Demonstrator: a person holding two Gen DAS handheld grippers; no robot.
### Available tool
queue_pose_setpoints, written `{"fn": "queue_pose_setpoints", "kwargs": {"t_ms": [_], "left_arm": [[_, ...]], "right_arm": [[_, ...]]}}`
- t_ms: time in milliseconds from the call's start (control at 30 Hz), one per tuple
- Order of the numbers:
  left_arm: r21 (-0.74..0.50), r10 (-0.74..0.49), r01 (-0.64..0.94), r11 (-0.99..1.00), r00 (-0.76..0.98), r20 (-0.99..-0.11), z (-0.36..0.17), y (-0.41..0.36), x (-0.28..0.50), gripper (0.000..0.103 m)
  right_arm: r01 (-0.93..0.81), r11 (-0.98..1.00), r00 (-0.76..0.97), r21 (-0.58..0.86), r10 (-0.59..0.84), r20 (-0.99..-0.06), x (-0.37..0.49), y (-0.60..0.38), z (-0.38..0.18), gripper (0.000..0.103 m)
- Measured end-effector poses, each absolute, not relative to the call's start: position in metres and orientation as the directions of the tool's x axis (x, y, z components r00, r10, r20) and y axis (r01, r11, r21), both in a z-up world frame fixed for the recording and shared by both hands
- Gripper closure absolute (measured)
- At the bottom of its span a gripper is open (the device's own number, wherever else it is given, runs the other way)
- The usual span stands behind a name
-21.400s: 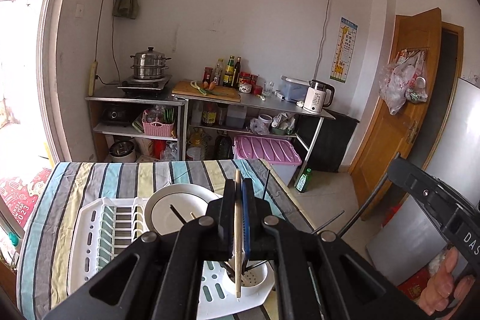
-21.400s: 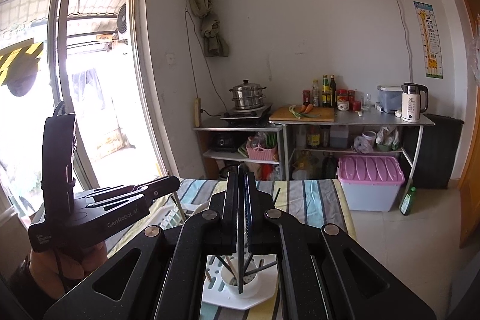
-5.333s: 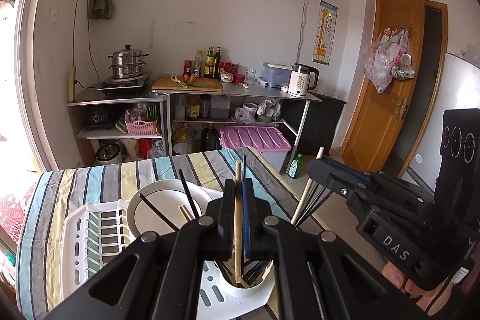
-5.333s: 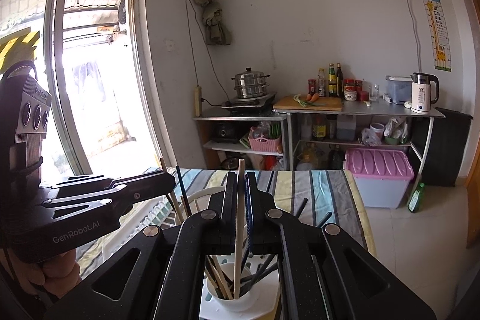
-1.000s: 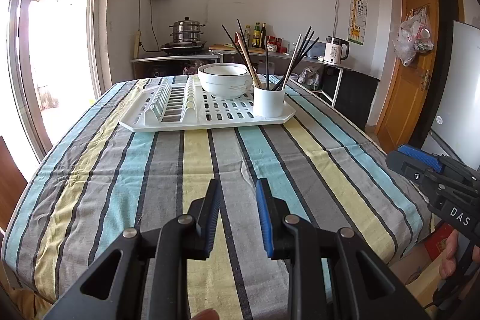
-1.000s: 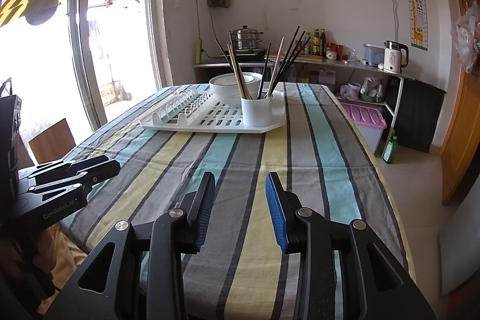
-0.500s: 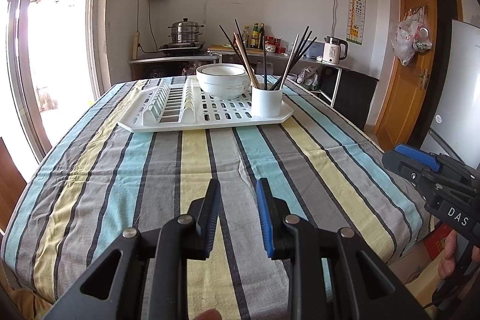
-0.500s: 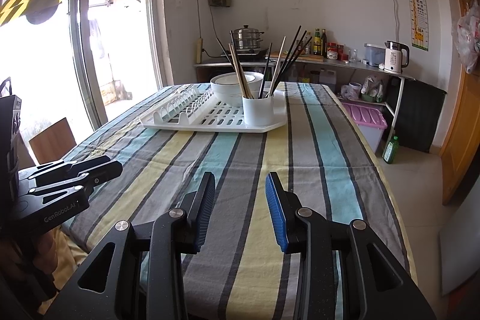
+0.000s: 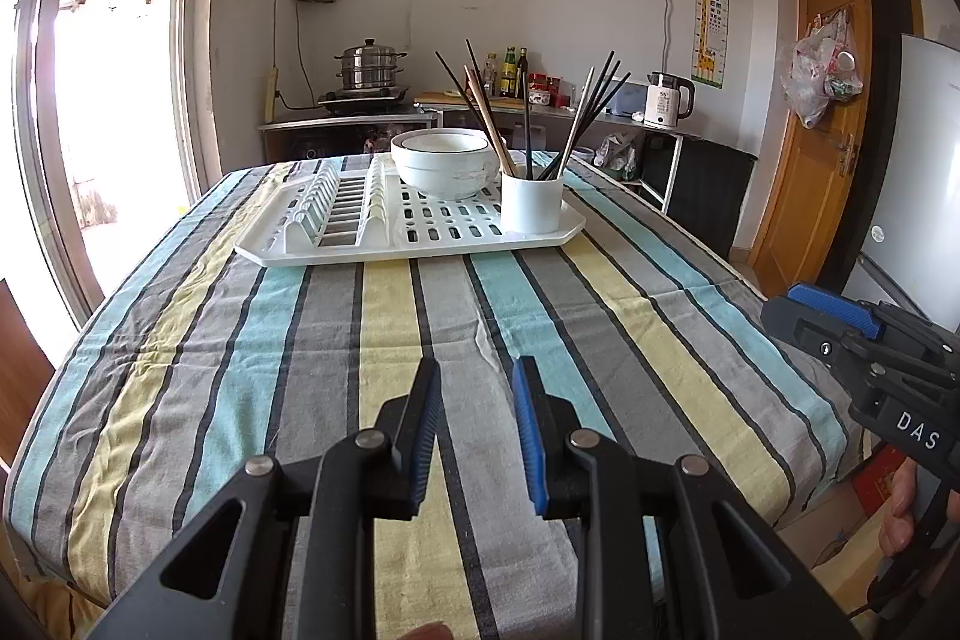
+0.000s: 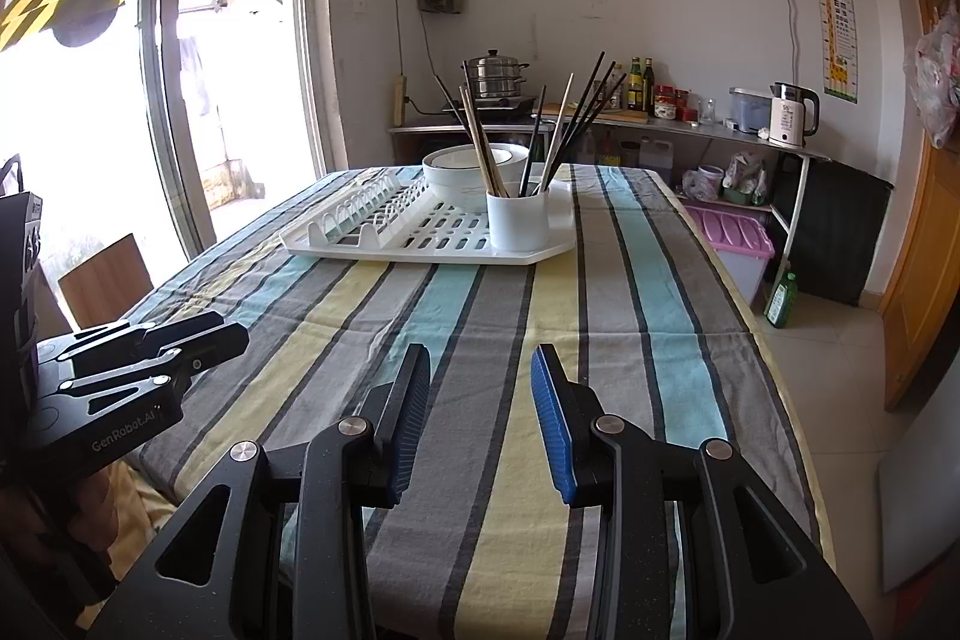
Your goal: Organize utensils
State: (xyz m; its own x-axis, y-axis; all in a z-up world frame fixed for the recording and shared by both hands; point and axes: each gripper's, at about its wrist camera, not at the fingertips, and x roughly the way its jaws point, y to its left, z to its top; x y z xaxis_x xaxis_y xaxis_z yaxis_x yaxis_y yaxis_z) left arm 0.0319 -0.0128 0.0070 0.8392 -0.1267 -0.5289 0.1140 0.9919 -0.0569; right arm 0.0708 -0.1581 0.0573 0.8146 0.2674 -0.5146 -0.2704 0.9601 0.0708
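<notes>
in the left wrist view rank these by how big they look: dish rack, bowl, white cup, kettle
1. dish rack
2. bowl
3. white cup
4. kettle, smallest as it looks, but it stands much farther back, so its true size is unsure

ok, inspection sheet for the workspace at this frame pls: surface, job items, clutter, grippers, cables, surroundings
Surface: table with striped tablecloth, bare in front of the rack.
Job's things: white drying rack at the far end; white cup on it holds the dark and wooden chopsticks; stacked bowls behind the cup.
Clutter: nothing seen on the cloth.
Grippers: left gripper open, nothing between its jaws; right gripper open, nothing between its jaws; both over the near edge.
Cables: wall cable down to a power strip by the stove.
Surroundings: steamer pot, kettle, wooden door, glass door at left.
</notes>
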Motion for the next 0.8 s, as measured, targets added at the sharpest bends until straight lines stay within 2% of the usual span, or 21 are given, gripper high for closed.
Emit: {"fn": "queue_pose_setpoints", "kwargs": {"t_ms": [800], "left_arm": [[-0.037, -0.104, 0.099, 0.994, 0.842, -0.53, 0.0042, -0.0159, 0.0311, 0.077]], "right_arm": [[-0.271, 0.96, 0.814, 0.069, 0.267, -0.516, 0.07, -0.1568, 0.0567, 0.067]]}}
